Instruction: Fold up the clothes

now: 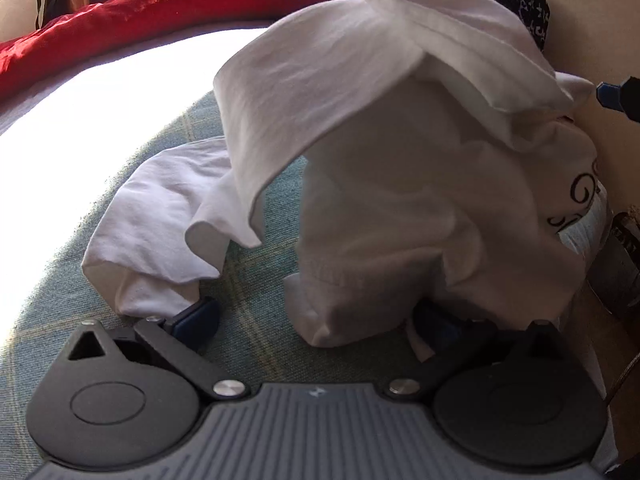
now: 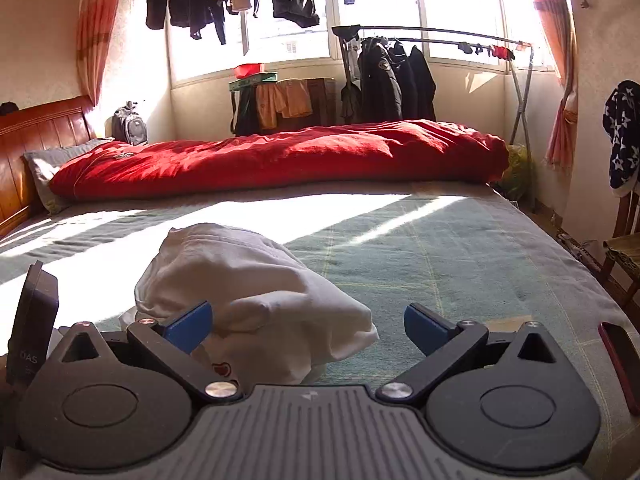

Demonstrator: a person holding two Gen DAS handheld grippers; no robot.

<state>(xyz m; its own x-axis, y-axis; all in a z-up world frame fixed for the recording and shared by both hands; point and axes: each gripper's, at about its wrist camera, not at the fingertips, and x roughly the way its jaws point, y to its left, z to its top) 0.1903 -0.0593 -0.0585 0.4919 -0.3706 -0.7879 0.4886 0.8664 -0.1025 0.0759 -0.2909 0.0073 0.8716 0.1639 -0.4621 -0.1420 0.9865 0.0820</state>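
Left wrist view shows your left tongs (image 1: 320,320) spread wide, both blue pads half buried under the crumpled white cotton T-shirt (image 1: 372,168), which rises in a loose heap directly ahead of them and drapes over both fingertips; nothing is pinched between them. A black curly print shows on the cloth to the right of those tongs. Beneath lies the pale green checked bedsheet (image 1: 256,280), with a red quilt (image 1: 160,8) far ahead.

From your right wrist camera, your right tongs (image 2: 308,326) also stand spread apart. The same white garment (image 2: 248,280) sits bunched just ahead and left of centre, touching the left blue pad (image 2: 192,322) while the right pad (image 2: 424,326) is clear of it. A dark flat device (image 2: 34,316) stands upright just left of these tongs, and a red-edged object (image 2: 618,364) lies to their right.
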